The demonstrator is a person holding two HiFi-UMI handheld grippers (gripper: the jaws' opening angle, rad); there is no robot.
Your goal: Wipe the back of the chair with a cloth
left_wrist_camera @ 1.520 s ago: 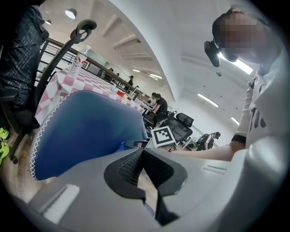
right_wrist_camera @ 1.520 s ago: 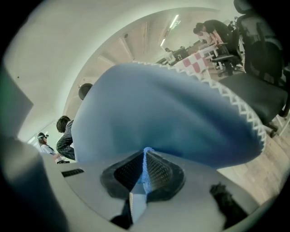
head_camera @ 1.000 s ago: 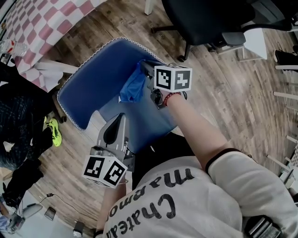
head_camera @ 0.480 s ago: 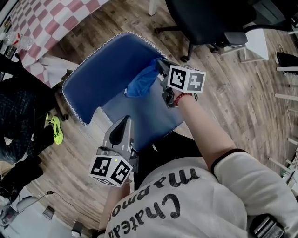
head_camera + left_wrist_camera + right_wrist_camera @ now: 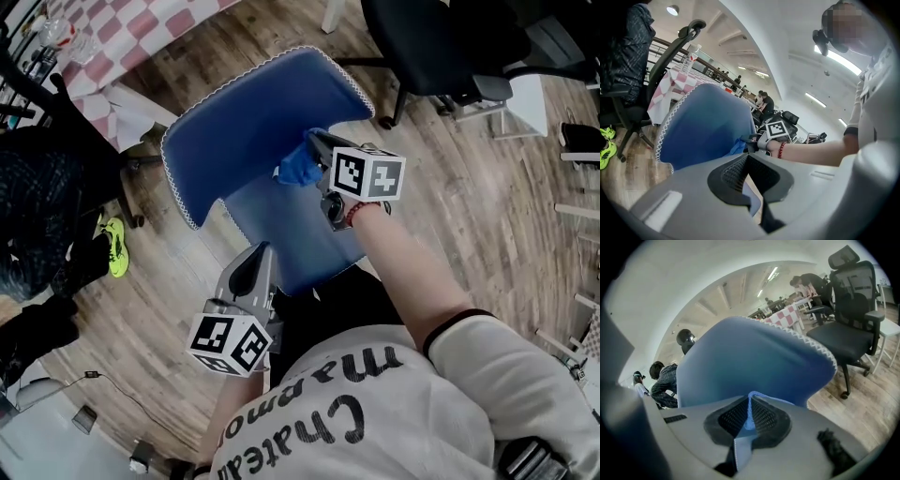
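cloth (image 5: pixel 295 171) comes second in our order, because nearest to us is our left gripper (image 5: pixel 264 247), low by our white shirt (image 5: pixel 375 403), its jaws pressed together on nothing and aimed up at the lower edge of the chair back (image 5: pixel 253 112)

a little further out, our right gripper (image 5: pixel 313 148) has its jaws clamped on the blue cloth, which is bunched at the tips and looks pressed against the right part of the chair back; in the right gripper view a thin fold of cloth (image 5: pixel 748 414) runs between the pads, with the blue chair back (image 5: pixel 750 366) and its white stitched edging filling the space ahead

beyond the chair we see wooden floor (image 5: pixel 469 169), a neon yellow shoe (image 5: pixel 114 255) to the left, a black office chair (image 5: pixel 422 47) at top right and a red-and-white checked tablecloth (image 5: pixel 141 37) at top left
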